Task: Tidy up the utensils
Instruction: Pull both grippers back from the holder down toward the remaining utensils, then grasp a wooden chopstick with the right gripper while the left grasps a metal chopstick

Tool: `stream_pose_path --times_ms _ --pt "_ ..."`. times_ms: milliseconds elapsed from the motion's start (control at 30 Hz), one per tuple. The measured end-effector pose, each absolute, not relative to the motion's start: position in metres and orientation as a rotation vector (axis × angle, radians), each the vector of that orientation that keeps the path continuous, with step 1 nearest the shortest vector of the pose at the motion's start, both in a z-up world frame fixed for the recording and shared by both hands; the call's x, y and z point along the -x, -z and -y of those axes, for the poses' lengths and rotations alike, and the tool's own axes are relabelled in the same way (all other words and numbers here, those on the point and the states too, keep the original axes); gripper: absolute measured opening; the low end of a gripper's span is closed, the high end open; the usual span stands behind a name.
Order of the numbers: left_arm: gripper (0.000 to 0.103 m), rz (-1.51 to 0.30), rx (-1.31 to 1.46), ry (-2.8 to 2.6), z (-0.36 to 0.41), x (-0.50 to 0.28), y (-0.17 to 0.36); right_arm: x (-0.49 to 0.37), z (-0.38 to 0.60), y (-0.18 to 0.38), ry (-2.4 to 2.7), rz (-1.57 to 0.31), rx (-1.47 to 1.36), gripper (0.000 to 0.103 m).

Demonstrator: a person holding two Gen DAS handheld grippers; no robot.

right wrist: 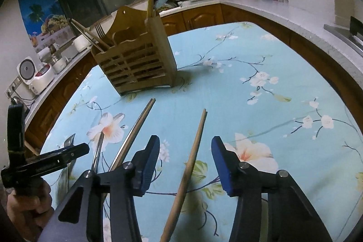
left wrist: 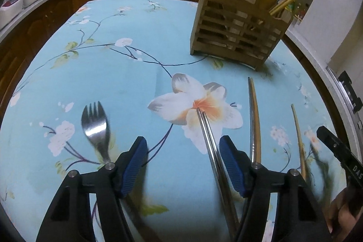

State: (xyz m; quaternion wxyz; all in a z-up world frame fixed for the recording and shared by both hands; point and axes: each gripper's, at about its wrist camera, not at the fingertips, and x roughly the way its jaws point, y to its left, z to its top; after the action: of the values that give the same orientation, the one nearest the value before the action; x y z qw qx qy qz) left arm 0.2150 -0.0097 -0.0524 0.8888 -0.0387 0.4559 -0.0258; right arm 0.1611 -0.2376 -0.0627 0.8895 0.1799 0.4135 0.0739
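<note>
1. Looking over the surface [left wrist: 113,65], we find the task partly done: the rack [left wrist: 236,26] near the far edge already holds several chopsticks and, in the right wrist view, a fork [right wrist: 99,30] in one end compartment, with a wooden pair in the other.

2. Left on the cloth are a fork [left wrist: 95,126] toward the left edge, a steel pair [left wrist: 208,135] in the middle, a mixed steel-and-wood pair [left wrist: 255,119] beside it, and a single wooden chopstick [left wrist: 299,140] toward the right edge. We judge that at least these four lots remain to be put away.

3. Our left gripper [left wrist: 182,165] is partly open and holds nothing. The steel pair lies between its fingers [left wrist: 231,167], close to the right one, but we cannot tell whether that finger touches it; the other finger is apart. The fork lies just outside its left finger.

4. Our right gripper [right wrist: 186,165] is likewise partly open and empty. The wooden chopstick [right wrist: 192,155] lies between its fingers [right wrist: 147,165], with a gap on both sides.

5. We judge both hands to be at the start of a pickup, so the present step is grasping, with carrying to the rack not yet done.
</note>
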Motion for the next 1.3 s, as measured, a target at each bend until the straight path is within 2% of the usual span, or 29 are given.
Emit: stream_pose_path --times_ms 100,467,567,633,667,800,900,933,1033,1133,1300 --pt "0.055 -0.968 0.065 0.05 0.016 -0.228 0.061 -0.167 0.236 0.069 -0.156 -0.884 -0.373 0.044" --pt "0.053 -0.969 -0.051 0.054 0.034 -0.24 0.069 -0.186 0.23 0.087 -0.146 -0.948 -0.352 0.037" --pt "0.041 -0.968 -0.062 0.086 0.035 -0.242 0.069 -0.192 0.23 0.091 -0.139 -0.968 -0.344 0.034" --pt "0.025 -0.971 -0.094 0.092 0.036 -0.243 0.069 -0.196 0.228 0.094 -0.135 -0.976 -0.33 0.032" --pt "0.023 -0.968 -0.124 0.084 0.037 -0.243 0.07 -0.197 0.228 0.093 -0.134 -0.975 -0.32 0.032" --pt "0.021 -0.967 -0.157 0.091 0.042 -0.244 0.07 -0.206 0.225 0.094 -0.135 -0.978 -0.291 0.032" --pt "0.016 -0.962 -0.172 0.107 0.046 -0.245 0.071 -0.214 0.223 0.095 -0.134 -0.982 -0.276 0.03" --pt "0.011 -0.959 -0.177 0.113 0.047 -0.245 0.071 -0.216 0.222 0.095 -0.127 -0.984 -0.257 0.026" --pt "0.007 -0.951 -0.189 0.127 0.049 -0.244 0.072 -0.218 0.223 0.096 -0.103 -0.99 -0.234 0.01" --pt "0.003 -0.953 -0.148 0.149 0.044 -0.243 0.071 -0.217 0.233 0.097 -0.117 -0.991 -0.3 0.006" --pt "0.002 -0.957 -0.039 0.193 0.026 -0.237 0.063 -0.202 0.242 0.082 -0.16 -0.952 -0.387 0.005"
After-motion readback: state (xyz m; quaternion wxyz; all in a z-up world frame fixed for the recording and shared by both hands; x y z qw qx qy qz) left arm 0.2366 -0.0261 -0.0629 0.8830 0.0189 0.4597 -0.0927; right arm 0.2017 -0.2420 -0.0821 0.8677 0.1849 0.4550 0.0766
